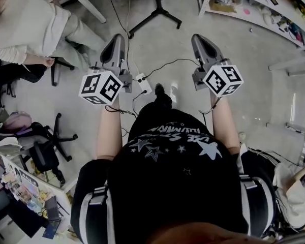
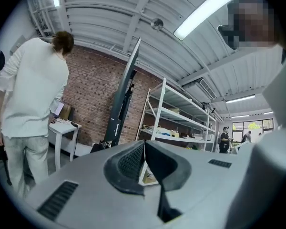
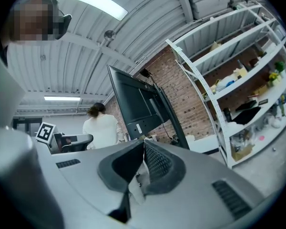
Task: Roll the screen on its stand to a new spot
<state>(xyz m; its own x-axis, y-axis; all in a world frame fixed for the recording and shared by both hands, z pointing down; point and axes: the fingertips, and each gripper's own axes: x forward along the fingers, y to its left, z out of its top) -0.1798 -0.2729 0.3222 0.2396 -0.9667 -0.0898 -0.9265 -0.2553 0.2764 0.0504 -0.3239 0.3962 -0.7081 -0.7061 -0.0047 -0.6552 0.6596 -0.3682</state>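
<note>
Left tongs [image 2: 144, 143] and right tongs [image 3: 143, 142] closed, empty, screen [image 3: 132, 103] well ahead

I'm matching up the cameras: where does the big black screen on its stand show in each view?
Head view: big black screen on its stand, top centre, mainly its legs.
Left gripper view: left of centre, edge-on.
Right gripper view: near centre.
Shared landmark: white metal shelving rack, to its right.

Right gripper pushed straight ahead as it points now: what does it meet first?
Probably the screen, near its lower edge, dead ahead of the shut right gripper. Nothing shows in between, though depth is unclear.
</note>
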